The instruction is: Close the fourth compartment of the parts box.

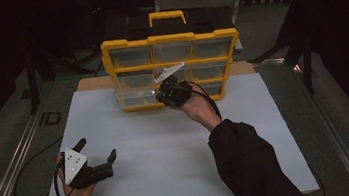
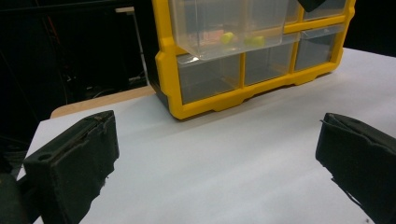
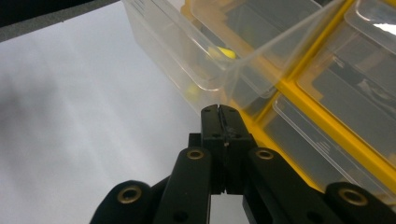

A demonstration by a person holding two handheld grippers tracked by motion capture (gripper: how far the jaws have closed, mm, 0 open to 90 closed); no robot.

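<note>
drawer (image 1: 136, 93): clear plastic, pulled out of yellow organizer (image 1: 169, 39), frame centre
right claw (image 3: 219, 110): jaws together at drawer's front corner, nothing visibly between
left claw (image 1: 99, 150): apart, idle, lower left
handling: light, stiff, slick; take front lip

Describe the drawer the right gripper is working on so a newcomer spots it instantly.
Start at the yellow-framed organizer standing at the far edge of the white board. The drawer is the clear one in its left column, right by the right gripper, whose jaws are shut. Unlike its neighbours it is pulled out, with small yellow pieces inside.
</note>
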